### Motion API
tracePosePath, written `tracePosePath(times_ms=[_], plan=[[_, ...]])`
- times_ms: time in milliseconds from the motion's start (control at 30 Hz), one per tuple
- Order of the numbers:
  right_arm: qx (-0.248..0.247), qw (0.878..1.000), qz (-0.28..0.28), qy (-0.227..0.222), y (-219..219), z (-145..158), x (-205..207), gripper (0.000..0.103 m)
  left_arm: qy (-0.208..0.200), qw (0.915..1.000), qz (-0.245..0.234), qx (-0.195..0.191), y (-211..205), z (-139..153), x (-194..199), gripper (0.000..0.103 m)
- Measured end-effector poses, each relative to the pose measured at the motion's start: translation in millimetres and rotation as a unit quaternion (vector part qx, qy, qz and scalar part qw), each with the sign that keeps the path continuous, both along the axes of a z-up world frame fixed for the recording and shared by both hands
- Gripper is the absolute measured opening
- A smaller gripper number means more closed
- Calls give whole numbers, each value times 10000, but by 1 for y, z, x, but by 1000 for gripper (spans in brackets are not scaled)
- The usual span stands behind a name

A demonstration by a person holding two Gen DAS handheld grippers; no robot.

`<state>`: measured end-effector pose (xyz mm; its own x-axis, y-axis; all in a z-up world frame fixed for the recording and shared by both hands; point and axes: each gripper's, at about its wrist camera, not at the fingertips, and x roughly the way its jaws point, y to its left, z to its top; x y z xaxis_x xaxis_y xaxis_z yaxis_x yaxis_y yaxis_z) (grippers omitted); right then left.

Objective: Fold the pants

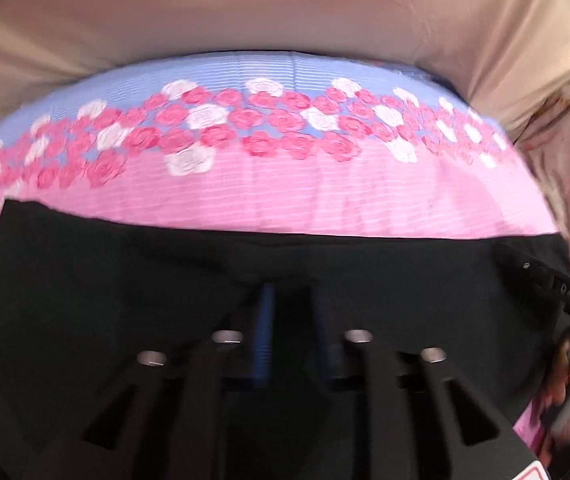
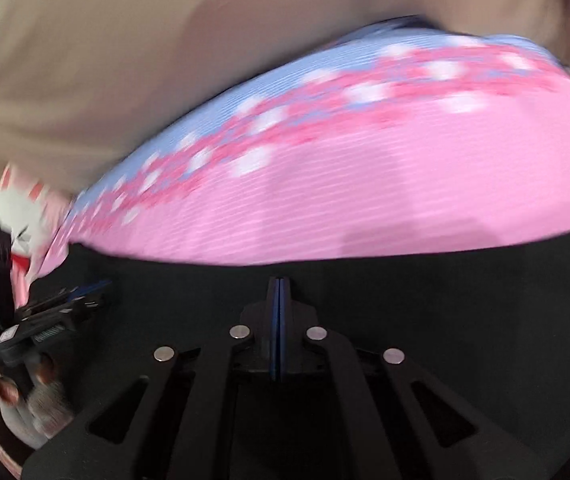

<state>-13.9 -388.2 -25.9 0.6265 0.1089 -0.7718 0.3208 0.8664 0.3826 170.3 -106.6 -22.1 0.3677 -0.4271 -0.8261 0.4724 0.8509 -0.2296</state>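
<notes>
Black pants (image 1: 125,280) lie on a pink and blue bedspread with roses (image 1: 245,184); their far edge runs across both views. My left gripper (image 1: 289,288) stands on the pants with black cloth bunched between its blue pads, which stand slightly apart. My right gripper (image 2: 279,284) rests on the pants (image 2: 445,300) with its blue pads pressed together; whether cloth is pinched between them cannot be told. The left gripper shows at the left of the right wrist view (image 2: 85,296). The right gripper's body shows at the right edge of the left wrist view (image 1: 557,292).
A beige sheet or curtain (image 1: 285,8) rises behind the bed. A white and red soft toy (image 2: 17,208) lies at the bed's left end. The bedspread (image 2: 365,184) stretches beyond the pants.
</notes>
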Motion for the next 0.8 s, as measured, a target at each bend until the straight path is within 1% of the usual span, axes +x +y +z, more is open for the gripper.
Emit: tracePosePath(times_ms=[33,100,133,167,200,233,267,300,333,367,400,433,467,500,533,567,600,633,667,700,733,767,800], plan=[[132,9999,-91,-51,-15,-1,-9,0,144,9996,9,-223,11,-5,8,8],[219,9990,-373,-139,-46,0,-31,0,553,9945,4,-887,30,-12,17,8],[217,9985,-478,-165,-57,1,-38,0,687,9919,-106,-1064,34,-15,20,8],[26,9972,-738,-148,-68,5,-49,0,699,9911,-108,-1124,36,-15,19,7],[-109,9957,-908,-134,-75,9,-55,0,601,9921,-105,-1092,37,-12,17,7],[-237,9928,-1167,-95,-81,15,-66,0,404,9943,-74,-982,39,-5,11,7],[-355,9909,-1296,-62,-82,20,-73,0,168,9964,-39,-826,42,2,4,7],[-518,9899,-1321,-44,-79,26,-79,4,-66,9974,-18,-712,53,12,-5,17],[-697,9897,-1252,-67,-75,32,-85,4,-331,9978,28,-572,66,22,-14,26],[-904,9892,-1148,-80,-71,34,-92,4,-609,9975,186,-320,84,29,-22,44],[-1089,9871,-1170,99,-74,30,-96,3,-830,9958,393,-59,106,31,-26,53],[-1239,9831,-1295,362,-82,21,-100,0,-926,9941,544,127,123,30,-28,53],[-965,9863,-1320,208,-96,16,-110,0,-944,9926,715,283,144,27,-27,52],[-744,9866,-1451,92,-103,17,-120,0,-919,9900,969,447,176,22,-24,52],[-716,9834,-1664,61,-106,21,-129,0,-897,9865,1237,593,205,19,-23,52],[-889,9782,-1876,55,-104,28,-137,0,-870,9837,1420,672,229,17,-22,51],[-970,9770,-1901,16,-100,34,-141,3,-851,9795,1689,694,263,17,-23,49],[-1012,9774,-1857,2,-94,36,-143,5,-861,9774,1825,624,287,19,-26,43],[-1072,9788,-1747,55,-87,34,-145,5,-853,9781,1844,455,313,22,-30,37],[-1158,9782,-1709,234,-85,27,-144,4,-896,9748,1973,529,329,24,-33,43],[-1183,9774,-1715,370,-87,18,-140,3,-1031,9631,2307,931,343,23,-34,49],[-1064,9768,-1842,233,-90,19,-146,3,-1150,9546,2495,1153,352,21,-34,54],[-973,9760,-1937,226,-90,22,-148,3,-1174,9506,2608,1211,364,15,-31,54]])
